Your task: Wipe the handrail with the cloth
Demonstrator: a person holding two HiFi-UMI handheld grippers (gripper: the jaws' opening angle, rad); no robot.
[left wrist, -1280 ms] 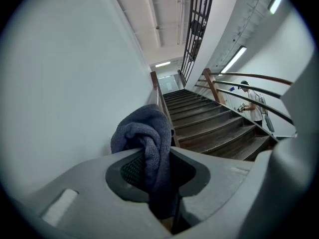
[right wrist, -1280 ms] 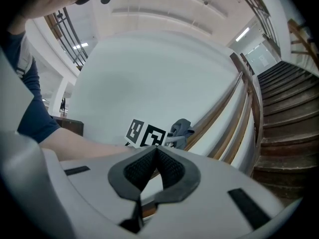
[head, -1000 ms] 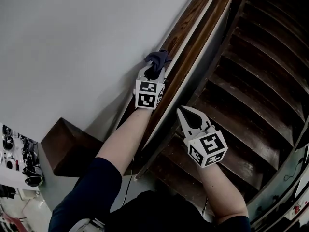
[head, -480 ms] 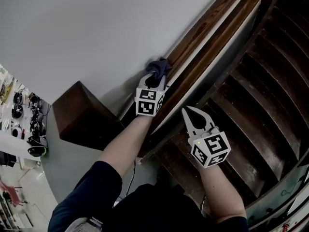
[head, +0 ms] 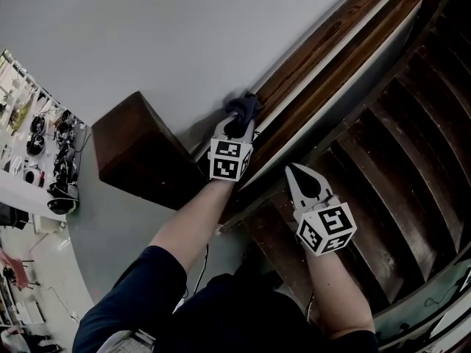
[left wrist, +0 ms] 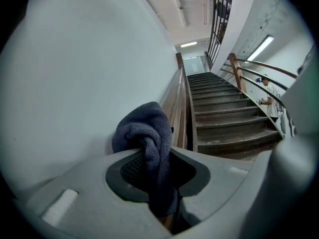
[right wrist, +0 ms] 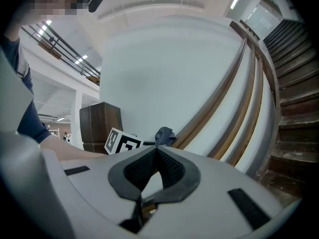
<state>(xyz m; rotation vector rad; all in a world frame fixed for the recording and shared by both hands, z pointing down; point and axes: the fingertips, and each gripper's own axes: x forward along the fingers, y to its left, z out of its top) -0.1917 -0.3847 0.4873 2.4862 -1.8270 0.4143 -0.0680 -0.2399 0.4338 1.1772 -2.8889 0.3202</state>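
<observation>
Slate-blue cloth (left wrist: 144, 133), brown handrail (head: 316, 48) (streaky grain), wall (head: 184, 35) — pale grey

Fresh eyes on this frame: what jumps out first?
The left gripper, shut on a bunched dark blue cloth, sits at the low end of the wooden handrail along the white wall. Beside it, the right gripper hangs shut and empty over the dark wooden stairs.

Left tongs (head: 238, 121) clamp cloth (head: 245, 106) on handrail (head: 318, 51) (by lower end); right tongs (head: 292, 170) closed above stairs (head: 397, 145).
</observation>
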